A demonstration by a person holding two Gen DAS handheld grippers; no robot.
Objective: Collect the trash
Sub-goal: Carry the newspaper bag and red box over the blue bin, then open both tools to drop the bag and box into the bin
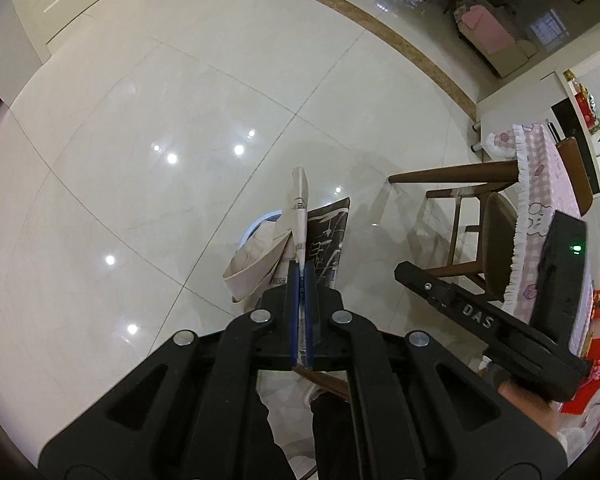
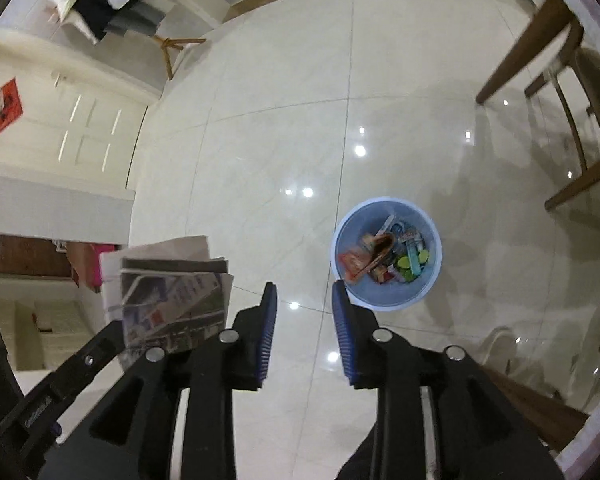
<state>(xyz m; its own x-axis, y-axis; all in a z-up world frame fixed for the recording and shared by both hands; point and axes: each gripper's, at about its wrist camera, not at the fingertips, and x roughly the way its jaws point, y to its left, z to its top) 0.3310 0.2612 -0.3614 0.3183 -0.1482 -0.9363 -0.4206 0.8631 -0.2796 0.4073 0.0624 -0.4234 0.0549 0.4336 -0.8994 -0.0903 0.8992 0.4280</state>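
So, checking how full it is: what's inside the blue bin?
The blue bin holds mixed colourful wrappers and packets, piled together; its bottom and anything beneath them are covered.

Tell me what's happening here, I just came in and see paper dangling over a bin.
A person is collecting trash with a handheld gripper in each hand. The left gripper is shut on a folded newspaper, holding it above the tiled floor. The right gripper is open and holds nothing. Just ahead of it on the floor stands a blue bin, already holding wrappers and other scraps. The newspaper is not yet in the bin.
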